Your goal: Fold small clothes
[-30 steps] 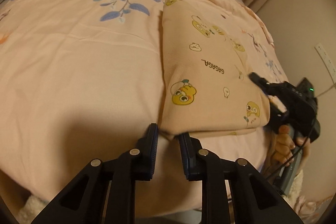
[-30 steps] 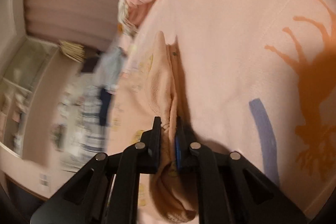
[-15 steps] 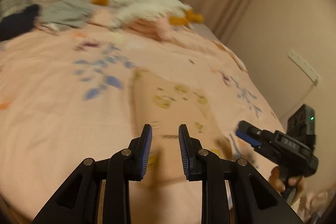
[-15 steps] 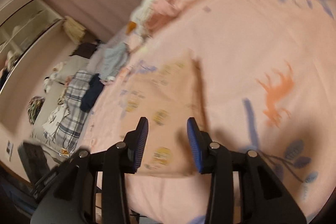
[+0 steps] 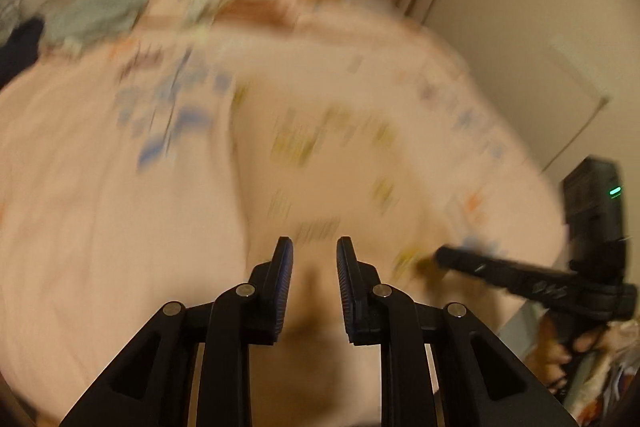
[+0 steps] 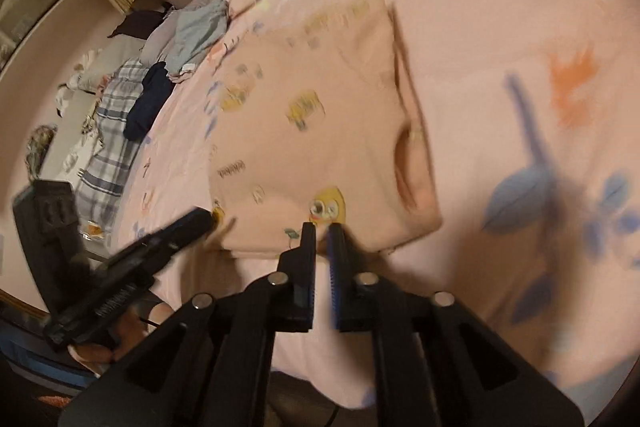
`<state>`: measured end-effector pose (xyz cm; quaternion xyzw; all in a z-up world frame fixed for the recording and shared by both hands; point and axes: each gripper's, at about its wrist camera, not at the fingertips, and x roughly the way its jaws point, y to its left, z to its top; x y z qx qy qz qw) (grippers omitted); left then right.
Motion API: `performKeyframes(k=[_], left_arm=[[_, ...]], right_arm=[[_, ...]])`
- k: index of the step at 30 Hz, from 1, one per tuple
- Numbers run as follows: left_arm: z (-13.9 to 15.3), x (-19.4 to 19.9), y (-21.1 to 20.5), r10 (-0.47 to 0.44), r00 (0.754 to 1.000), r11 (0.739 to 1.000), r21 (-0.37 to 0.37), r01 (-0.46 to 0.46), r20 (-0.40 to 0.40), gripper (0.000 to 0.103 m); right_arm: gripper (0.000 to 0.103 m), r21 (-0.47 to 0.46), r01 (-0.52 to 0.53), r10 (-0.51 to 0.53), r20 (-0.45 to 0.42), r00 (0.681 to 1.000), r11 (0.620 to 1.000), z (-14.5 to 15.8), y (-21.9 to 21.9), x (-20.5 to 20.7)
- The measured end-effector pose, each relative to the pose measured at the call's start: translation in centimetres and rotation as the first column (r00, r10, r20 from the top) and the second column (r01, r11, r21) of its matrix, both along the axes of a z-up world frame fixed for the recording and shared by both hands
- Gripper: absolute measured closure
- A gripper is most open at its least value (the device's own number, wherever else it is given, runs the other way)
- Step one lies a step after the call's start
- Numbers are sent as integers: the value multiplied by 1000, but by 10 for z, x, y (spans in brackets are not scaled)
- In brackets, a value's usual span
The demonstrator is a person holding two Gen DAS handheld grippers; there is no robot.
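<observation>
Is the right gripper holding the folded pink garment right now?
No. The right gripper has a bare gap between its fingers, just short of the folded pink garment lying on the bed.

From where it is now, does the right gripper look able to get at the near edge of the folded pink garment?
Probably yes: the right gripper hangs just above the garment's near edge, nothing between.
</observation>
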<state>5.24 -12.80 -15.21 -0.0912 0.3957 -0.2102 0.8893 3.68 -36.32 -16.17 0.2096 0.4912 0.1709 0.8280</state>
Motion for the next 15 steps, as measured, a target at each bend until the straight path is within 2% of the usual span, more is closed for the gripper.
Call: performKeyframes(k=[1, 2, 4, 6, 8, 9, 10, 11, 13, 14, 15], left_arm=[[11, 10, -2, -6, 999, 1000, -13, 6, 47, 84], [15, 23, -4, 1, 998, 1000, -11, -1, 61, 84], [10, 59, -12, 27, 999, 999, 20, -28, 28, 84], [-14, 107, -23, 77, 996, 991, 114, -71, -52, 84], [-48, 148, -24, 150, 985, 963, 236, -127, -80, 84], [-61, 160, -21, 160, 982, 962, 241, -132, -100, 84], [-70, 167, -16, 153, 983, 972, 197, -131, -101, 84], [-69, 167, -10, 147, 985, 976, 177, -129, -89, 84], [-62, 165, -2, 131, 987, 980, 163, -115, -91, 84], [-56, 162, 5, 138, 985, 984, 131, -124, -101, 84], [-50, 158, 12, 147, 983, 986, 97, -136, -108, 85]], right_arm=[[93, -21, -3, 4, 28, 1000, 1000, 11, -1, 7], [93, -21, 1, 0, 34, 999, 1000, 18, -2, 18], [93, 7, 13, -13, 39, 999, 1000, 21, 1, 39], [93, 23, 45, -46, 17, 999, 999, 15, 0, 79], [93, -14, 105, -105, -47, 993, 994, -6, -3, 117], [99, -48, 118, -122, -67, 990, 992, -17, -2, 129], [103, -82, 139, -146, -86, 986, 987, -28, -4, 137], [103, -74, 159, -166, -96, 981, 985, -42, -9, 140], [103, 59, 180, -176, -76, 982, 982, -49, -27, 134], [103, 81, 185, -176, -104, 979, 979, -44, -32, 137], [96, 95, 198, -186, -116, 976, 976, -37, -37, 137]])
